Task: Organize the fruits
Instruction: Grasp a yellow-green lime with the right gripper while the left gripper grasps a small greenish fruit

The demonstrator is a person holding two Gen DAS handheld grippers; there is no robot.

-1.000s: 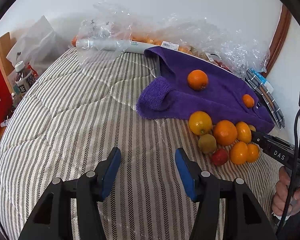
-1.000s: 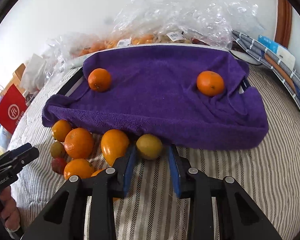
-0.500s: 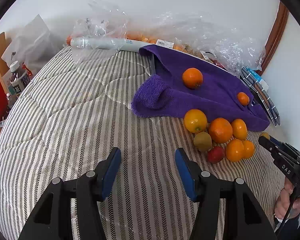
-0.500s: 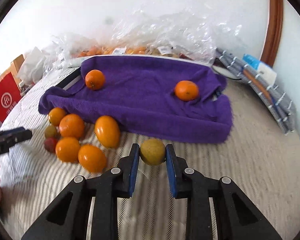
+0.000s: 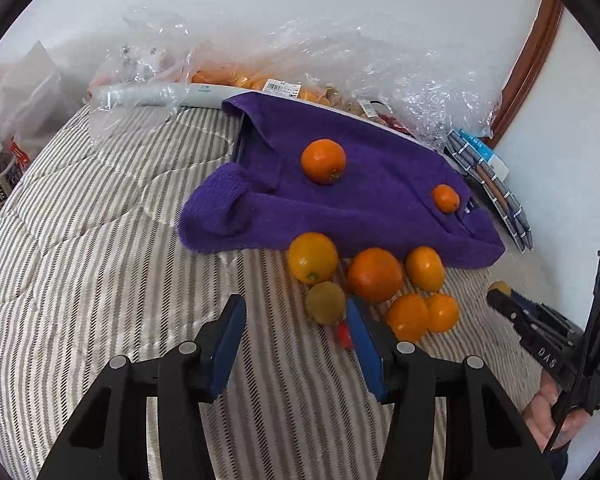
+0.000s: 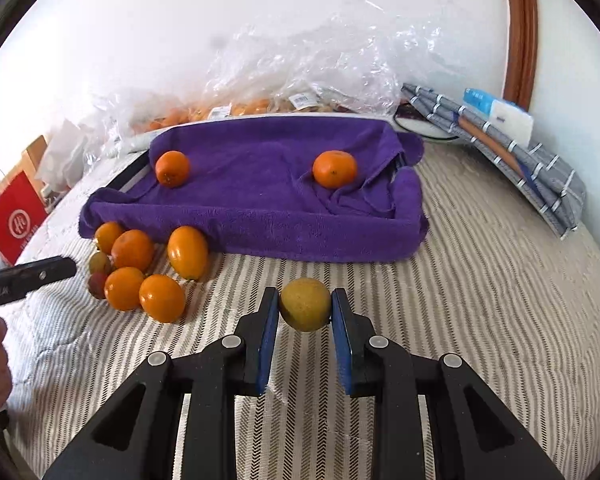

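Right gripper [image 6: 305,306]: we pinch a yellow-green fruit [image 6: 305,304].
Left gripper [image 5: 296,320]: our fingers spread, beside the kiwi [image 5: 325,302].

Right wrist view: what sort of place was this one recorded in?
Most likely a bedroom at home, with the fruit laid out on a bed. The surface is a quilted striped mattress cover, a purple towel is spread on it, and clear plastic shopping bags lie against the plain wall.

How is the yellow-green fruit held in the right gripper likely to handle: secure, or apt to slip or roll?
The yellow-green fruit looks round and smooth, held only at its sides by the right gripper, so it may slip. Set on the purple towel, it would probably settle.
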